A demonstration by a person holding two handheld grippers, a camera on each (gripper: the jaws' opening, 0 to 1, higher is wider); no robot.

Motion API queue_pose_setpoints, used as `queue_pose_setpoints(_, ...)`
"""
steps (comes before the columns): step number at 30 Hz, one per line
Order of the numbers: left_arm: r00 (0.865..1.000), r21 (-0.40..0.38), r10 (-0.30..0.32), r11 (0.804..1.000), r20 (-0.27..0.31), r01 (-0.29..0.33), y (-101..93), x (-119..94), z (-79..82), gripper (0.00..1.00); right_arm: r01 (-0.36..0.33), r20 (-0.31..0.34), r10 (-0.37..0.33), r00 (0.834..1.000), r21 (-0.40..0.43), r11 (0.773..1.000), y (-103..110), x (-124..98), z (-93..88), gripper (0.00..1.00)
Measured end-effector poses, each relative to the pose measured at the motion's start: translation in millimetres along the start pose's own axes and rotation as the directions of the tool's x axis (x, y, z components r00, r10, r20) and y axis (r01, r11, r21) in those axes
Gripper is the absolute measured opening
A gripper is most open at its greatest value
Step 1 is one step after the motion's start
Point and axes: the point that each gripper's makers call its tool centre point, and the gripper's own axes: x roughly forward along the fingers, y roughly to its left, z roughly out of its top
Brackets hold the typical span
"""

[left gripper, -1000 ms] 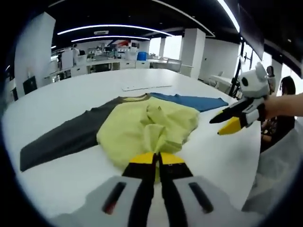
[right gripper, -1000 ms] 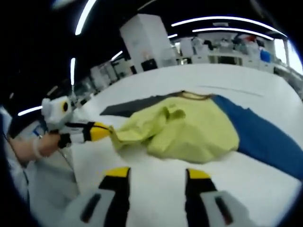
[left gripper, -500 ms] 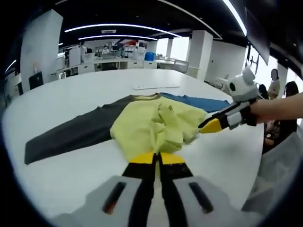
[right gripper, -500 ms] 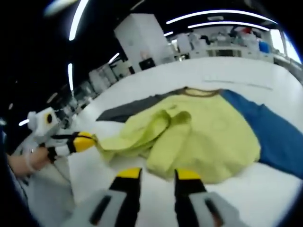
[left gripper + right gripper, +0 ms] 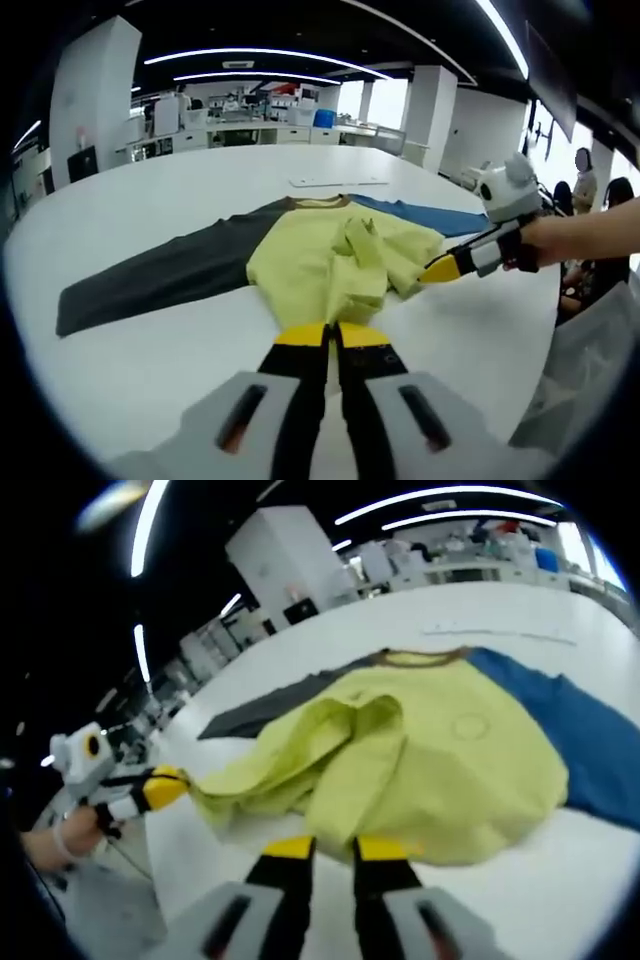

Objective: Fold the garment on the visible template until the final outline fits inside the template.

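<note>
Your garment lies spread on the white worktop, its yellow body bunched in the middle, a dark grey sleeve out to one side and a blue one to the other. Your left hand-held gripper is clenched on the yellow hem nearest you. Your right hand-held gripper has its jaws nearly together at the yellow edge; whether it pinches cloth you cannot tell.

We held left gripper low, jaws pressed together, yellow tips side by side. Right gripper reached forward, jaws nearly closed, narrow gap between. Our hand gripped its handle.
</note>
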Motion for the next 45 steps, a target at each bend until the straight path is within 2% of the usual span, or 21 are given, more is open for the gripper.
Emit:
queue_pose_setpoints(1,1.0,-0.001,0.0,1.0,-0.001,0.0,0.1,0,-0.4,0.0,-0.002,0.0,0.002,1.0,0.002,1.0,-8,4,1.8,0.07)
queue_pose_setpoints(5,1.0,-0.002,-0.003,1.0,-0.004,0.003,0.4,-1,-1.9,0.0,-0.007,0.005,0.007,1.0,0.009,1.0,-4,2,2.2,0.0)
queue_pose_setpoints(8,1.0,-0.001,-0.004,1.0,-0.003,0.004,0.3,-3,-1.9,0.0,-0.014,0.01,0.014,1.0,0.015,1.0,-8,4,4.7,0.0)
queue_pose_setpoints(14,1.0,-0.013,-0.01,1.0,-0.002,0.01,3.6,-10,-2.2,0.0,-0.033,0.023,0.033,0.999,-0.002,0.999,0,-13,7.4,0.0)
queue_pose_setpoints(15,1.0,-0.013,-0.011,1.0,-0.002,0.011,3.6,-12,-2.4,0.0,-0.036,0.027,0.036,0.999,-0.008,0.999,11,-23,4.8,0.0)
queue_pose_setpoints(19,1.0,-0.012,-0.015,1.0,-0.006,0.015,4.3,-18,-6.3,0.0,-0.038,0.034,0.039,0.999,-0.011,0.999,5,-36,2.3,0.0)
queue_pose_setpoints(22,1.0,-0.012,-0.018,1.0,-0.014,0.018,9.9,-23,-11.0,0.0,-0.034,0.034,0.035,0.999,-0.021,0.999,9,-51,-3.8,0.0)
queue_pose_setpoints(29,0.999,-0.007,-0.032,0.999,-0.029,0.032,6.4,-37,-19.3,0.0,-0.008,0.003,0.008,1.0,-0.056,0.998,2,-83,-26.0,0.0)
queue_pose_setpoints(31,0.999,-0.009,-0.039,0.999,-0.036,0.039,8.0,-39,-21.8,0.0,0.038,-0.036,-0.043,0.998,-0.127,0.991,-4,-95,-37.3,0.0)
queue_pose_setpoints(33,0.998,-0.002,-0.047,0.999,-0.045,0.047,9.0,-42,-25.0,0.0,0.043,-0.043,-0.049,0.998,-0.132,0.99,-2,-103,-45.2,0.0)
queue_pose_setpoints(45,0.991,0.028,-0.098,0.994,-0.091,0.101,-0.7,-55,-38.9,0.0,0.101,-0.034,-0.107,0.994,-0.142,0.985,-18,-143,-59.6,0.0)
